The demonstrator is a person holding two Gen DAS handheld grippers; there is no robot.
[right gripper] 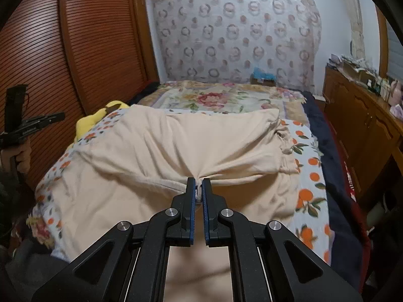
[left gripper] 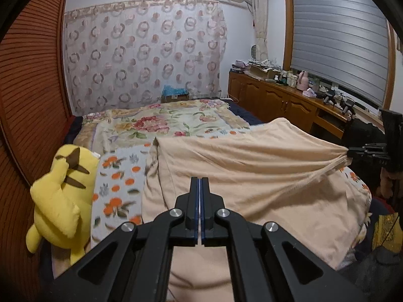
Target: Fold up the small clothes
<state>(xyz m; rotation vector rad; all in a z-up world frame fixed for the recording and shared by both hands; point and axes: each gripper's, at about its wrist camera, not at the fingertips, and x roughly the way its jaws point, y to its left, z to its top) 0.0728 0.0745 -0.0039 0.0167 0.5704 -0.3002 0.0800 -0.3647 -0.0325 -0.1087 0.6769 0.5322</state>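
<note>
R claw (right gripper: 199, 188) is clamped on a bunched edge of the beige garment (right gripper: 176, 138), lifting it off the bed (right gripper: 309, 176) ahead to fold over, while L claw (left gripper: 199, 186) is pressed closed w/ nothing visibly held.

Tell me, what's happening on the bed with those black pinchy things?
A person is folding a peach-colored garment spread out on the bed. The right hand-held gripper is pinched shut on a bunched bit of its edge and is lifting that part up. The left hand-held gripper is shut too, above the cloth, but it does not seem to be holding anything. A yellow plush toy sits by the bed's left edge. The fold is not finished yet.
</note>
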